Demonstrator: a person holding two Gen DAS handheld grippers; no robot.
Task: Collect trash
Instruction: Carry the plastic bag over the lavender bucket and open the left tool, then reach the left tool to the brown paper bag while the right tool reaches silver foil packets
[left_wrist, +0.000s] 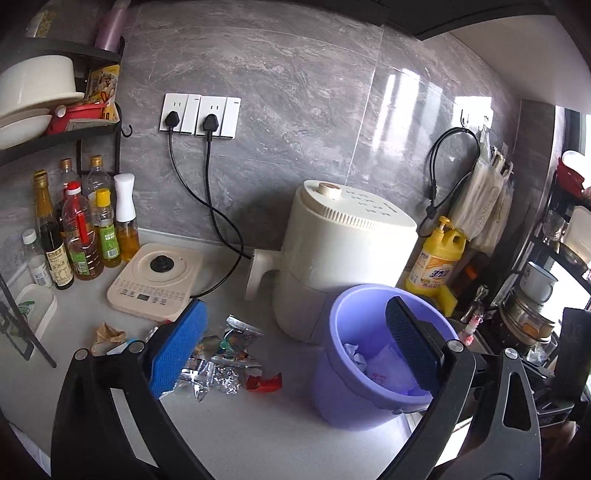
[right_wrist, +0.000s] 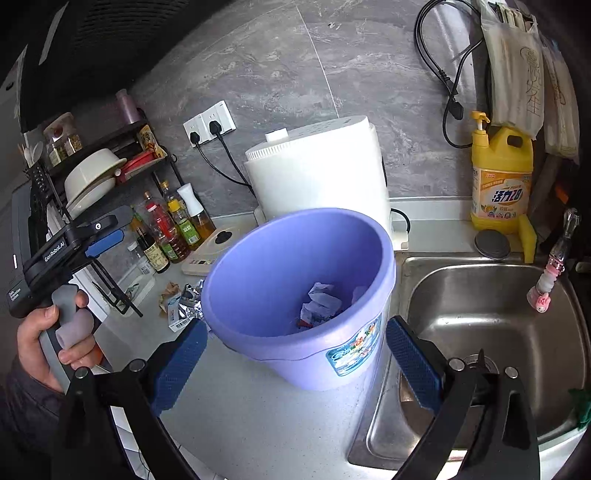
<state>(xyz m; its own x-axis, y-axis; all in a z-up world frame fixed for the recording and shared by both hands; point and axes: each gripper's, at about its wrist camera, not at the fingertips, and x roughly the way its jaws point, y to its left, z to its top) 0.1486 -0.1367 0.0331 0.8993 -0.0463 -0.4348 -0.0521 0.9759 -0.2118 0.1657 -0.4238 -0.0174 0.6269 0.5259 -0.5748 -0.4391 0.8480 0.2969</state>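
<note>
Here the left tool (left_wrist: 295, 354) stands with its jaws spread wide and nothing between the pads; one blue pad hangs over the litter, the other over the mouth of the purple bin (left_wrist: 373, 354). In the right wrist view this tool shows from the side, gripped by the person's hand (right_wrist: 59, 339) above the left part of the table (right_wrist: 258, 413).

The right tool (right_wrist: 295, 354) is also released, its pads standing either side of the bin's lower wall without visibly pressing on it, so it holds nothing.

Outward from the left tool, the remaining trash lies on the table just below and beyond its left pad: crumpled silvery foil wrappers (left_wrist: 218, 365), a small red scrap (left_wrist: 264, 382) nearest the bin, and a brown crumpled paper (left_wrist: 109, 334) farther left, towards the induction plate (left_wrist: 157, 280). The bin stands to the right of this heap, near the table's edge at the sink (right_wrist: 491, 325), and already holds white crumpled paper (right_wrist: 321, 302).

The coming move likely turns on this: the litter sits left of the bin and directly under the left tool, which is plainly the nearer one. The foil heap stretches roughly from the plate towards the table's near edge, so the jaws would close across it.
</note>
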